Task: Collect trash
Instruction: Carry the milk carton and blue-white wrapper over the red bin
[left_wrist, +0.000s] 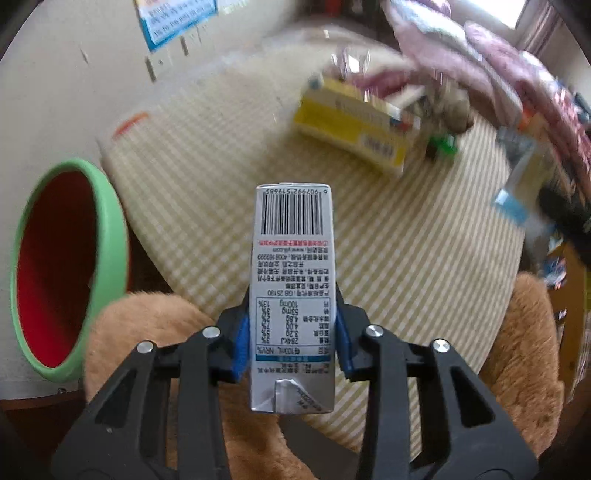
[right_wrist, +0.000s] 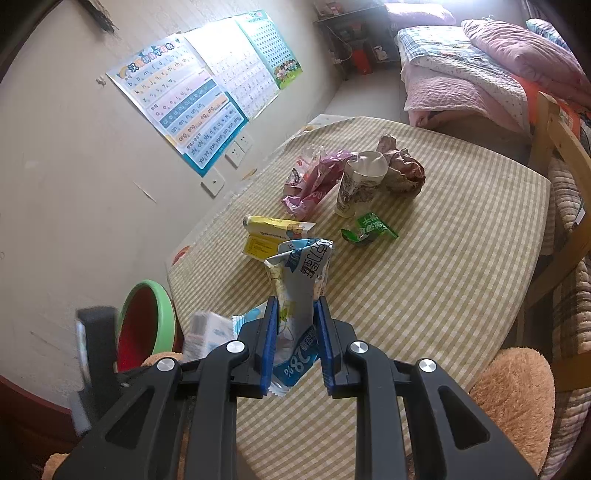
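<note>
My left gripper (left_wrist: 293, 332) is shut on a grey milk carton (left_wrist: 293, 280) with a barcode, held above the checked table edge. A green bin with a red inside (left_wrist: 62, 269) stands low at the left. My right gripper (right_wrist: 295, 332) is shut on a crumpled blue and white wrapper (right_wrist: 301, 288) above the table's near left part. The left gripper and carton (right_wrist: 207, 332) show blurred at the lower left of the right wrist view, beside the bin (right_wrist: 147, 325).
On the checked tablecloth (right_wrist: 443, 277) lie a yellow box (right_wrist: 269, 236), a green wrapper (right_wrist: 371, 230), a pink wrapper (right_wrist: 314, 182), a paper cup (right_wrist: 360, 184) and a brown crumpled bag (right_wrist: 402, 170). Plush chair cushions (right_wrist: 513, 391) sit near. A bed (right_wrist: 480, 70) stands behind.
</note>
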